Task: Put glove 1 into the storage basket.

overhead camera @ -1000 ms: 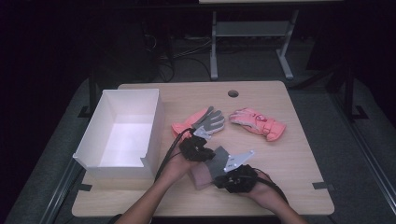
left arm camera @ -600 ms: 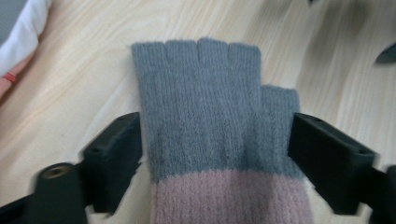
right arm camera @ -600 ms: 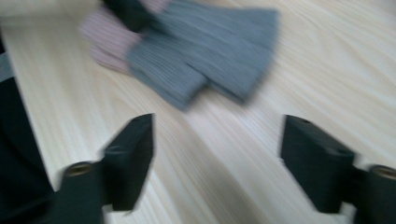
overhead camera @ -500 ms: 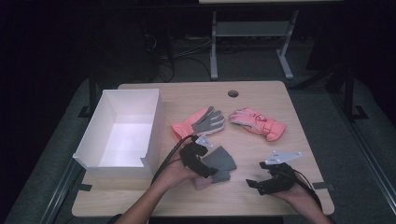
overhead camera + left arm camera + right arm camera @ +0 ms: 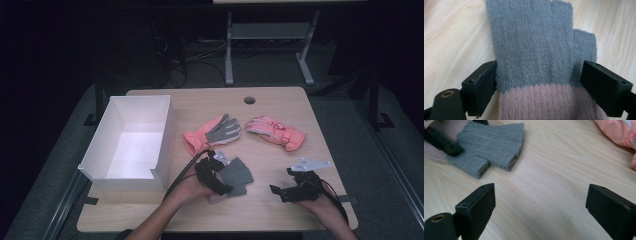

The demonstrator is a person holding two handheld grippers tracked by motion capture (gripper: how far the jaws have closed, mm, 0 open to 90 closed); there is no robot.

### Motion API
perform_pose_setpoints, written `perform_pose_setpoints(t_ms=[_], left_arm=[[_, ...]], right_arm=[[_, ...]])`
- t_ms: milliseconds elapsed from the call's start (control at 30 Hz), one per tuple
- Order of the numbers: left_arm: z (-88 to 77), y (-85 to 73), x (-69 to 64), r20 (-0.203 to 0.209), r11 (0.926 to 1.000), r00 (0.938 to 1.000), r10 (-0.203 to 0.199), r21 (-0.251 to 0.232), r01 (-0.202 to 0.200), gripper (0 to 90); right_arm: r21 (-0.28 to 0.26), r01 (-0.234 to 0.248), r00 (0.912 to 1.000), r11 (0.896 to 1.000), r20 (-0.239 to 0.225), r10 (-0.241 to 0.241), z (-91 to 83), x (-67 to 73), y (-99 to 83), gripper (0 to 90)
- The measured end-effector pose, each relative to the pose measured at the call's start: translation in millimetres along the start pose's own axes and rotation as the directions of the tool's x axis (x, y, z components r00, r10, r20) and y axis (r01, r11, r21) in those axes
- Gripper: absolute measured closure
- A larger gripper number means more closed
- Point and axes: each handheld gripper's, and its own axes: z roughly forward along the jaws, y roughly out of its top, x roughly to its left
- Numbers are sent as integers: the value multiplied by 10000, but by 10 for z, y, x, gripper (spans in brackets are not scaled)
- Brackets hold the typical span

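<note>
Your glove: knitted, fingerless, grey with a dusty-pink cuff, lying flat on the table's near middle, finger openings pointing away from you and thumb to the right, just this side of the pink-and-grey glove.

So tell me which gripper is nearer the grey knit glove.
Left. The left gripper has its open jaws either side of the grey knit glove; the right gripper sits apart, open over bare table.
</note>
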Motion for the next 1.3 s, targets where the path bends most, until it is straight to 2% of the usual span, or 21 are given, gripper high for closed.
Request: perform_pose_setpoints(t_ms=[67,233,267,333,433,533,700,1033,1100,1167,1200,1300], left_arm=[[4,-3,-2,72,10000,10000,58,68,-58,144],[-3,-1,4,294,9999,9995,72,95,-75,228],[-12,6,-4,369,9998,9992,128,151,-134,279],[-16,10,-10,405,9998,9991,109,172,-116,301],[-22,14,-7,551,9998,9985,46,172,-55,402],[-33,17,13,908,9996,9959,13,264,-38,483],[-37,29,19,1103,9992,9939,-92,387,50,579],[-96,58,58,1415,9990,9891,-395,284,358,622],[-144,78,72,1455,9984,9877,-563,87,556,623],[-164,86,79,1466,9983,9875,-575,30,576,623],[-211,104,79,1476,9971,9864,-721,-138,749,623],[-285,133,92,1459,9958,9861,-796,-325,851,622]], right_arm=[[-18,27,10000,10000,11,-27,-2,-5,-1,86],[-37,23,9998,10000,196,-22,9,21,1,86],[-124,40,9999,9999,160,-38,3,19,2,85],[-157,17,9999,9999,171,-15,2,18,3,86],[-163,-25,9997,9999,238,29,0,8,-1,86],[-218,-12,9996,9998,290,18,1,7,5,86],[-142,4,9995,9999,311,1,14,14,3,86],[-259,-155,9991,9995,390,165,15,-9,-1,86],[-294,-168,9990,9994,401,179,19,-12,-5,87],[-273,-184,9989,9995,428,195,21,-15,-11,87],[-249,-193,9989,9995,430,204,18,-18,-11,86],[-325,-211,9985,9993,501,227,18,-24,-11,87]])
